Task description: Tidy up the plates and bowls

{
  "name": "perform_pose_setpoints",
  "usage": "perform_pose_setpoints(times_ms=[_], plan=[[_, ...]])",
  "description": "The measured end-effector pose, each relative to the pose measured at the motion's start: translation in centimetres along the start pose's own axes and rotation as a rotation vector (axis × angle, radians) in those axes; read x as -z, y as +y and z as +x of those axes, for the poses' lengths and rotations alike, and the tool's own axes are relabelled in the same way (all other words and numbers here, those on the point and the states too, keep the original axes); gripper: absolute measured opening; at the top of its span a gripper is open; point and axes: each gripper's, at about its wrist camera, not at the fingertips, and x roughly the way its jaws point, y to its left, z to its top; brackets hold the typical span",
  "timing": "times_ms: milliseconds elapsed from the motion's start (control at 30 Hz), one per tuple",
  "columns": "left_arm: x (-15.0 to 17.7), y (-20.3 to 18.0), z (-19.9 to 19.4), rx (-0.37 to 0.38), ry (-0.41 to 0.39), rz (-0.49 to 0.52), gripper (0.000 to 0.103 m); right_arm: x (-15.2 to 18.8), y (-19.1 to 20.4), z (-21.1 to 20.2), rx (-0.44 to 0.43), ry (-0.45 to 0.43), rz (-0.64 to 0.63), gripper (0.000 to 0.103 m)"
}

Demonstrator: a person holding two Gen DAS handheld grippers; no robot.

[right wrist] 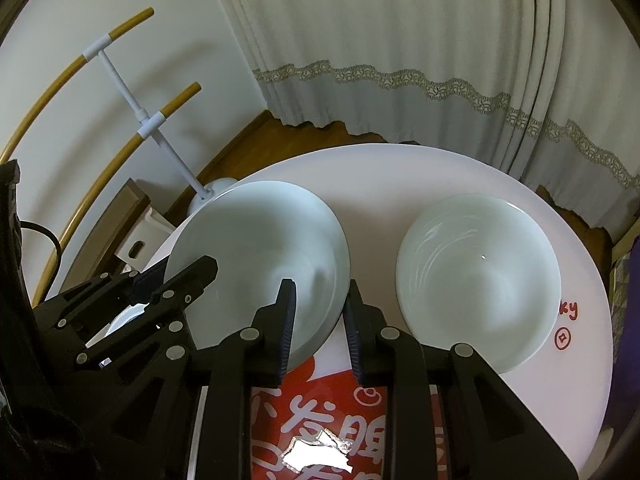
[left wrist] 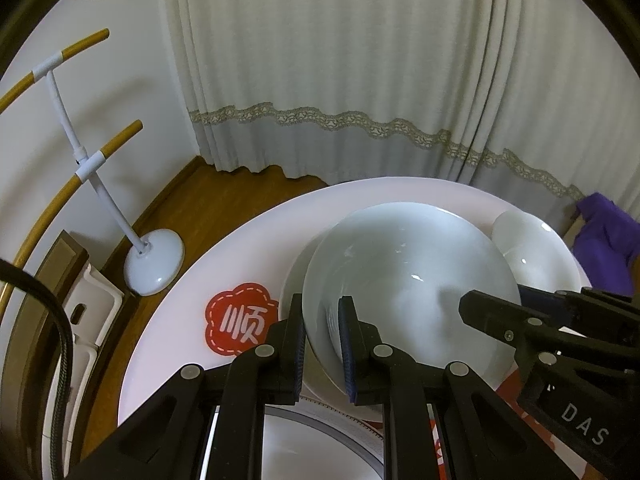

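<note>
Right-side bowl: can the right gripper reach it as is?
Probably yes. The right gripper is open astride the rim of the left bowl; the right-side bowl sits just beside on the table, nothing between. It must clear that rim first.

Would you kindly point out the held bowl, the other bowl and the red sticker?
held bowl [left wrist: 408,280]: left wrist view, inner wall.
other bowl [right wrist: 480,276]: right wrist view, inside bottom.
red sticker [left wrist: 240,320]: left wrist view, centre.

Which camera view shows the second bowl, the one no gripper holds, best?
The right wrist view: the free bowl sits whole and unobstructed on the round table. The left wrist view shows only part of it, behind the held bowl.
</note>
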Motion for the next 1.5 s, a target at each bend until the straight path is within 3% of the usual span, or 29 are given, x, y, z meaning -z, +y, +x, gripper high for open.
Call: perform_pose_setpoints(times_ms=[1100,1333,1500], plan=[[-0.32,0.23,-0.2,0.007,0.006,-0.012,0.011,-0.17,0.5,-1.03,-0.01,0.053,0.007,0.025],[-0.39,0.29,-0.13,0.001,0.012,-0.017,0.011,-0.55,0.01,-0.2,-0.016,0.073,0.021,0.019],[-0.52,0.26,-0.05,0.006,0.014,-0.019,0.011,-0.54,0.45,-0.11,0.002,0.079,0.014,0.022]])
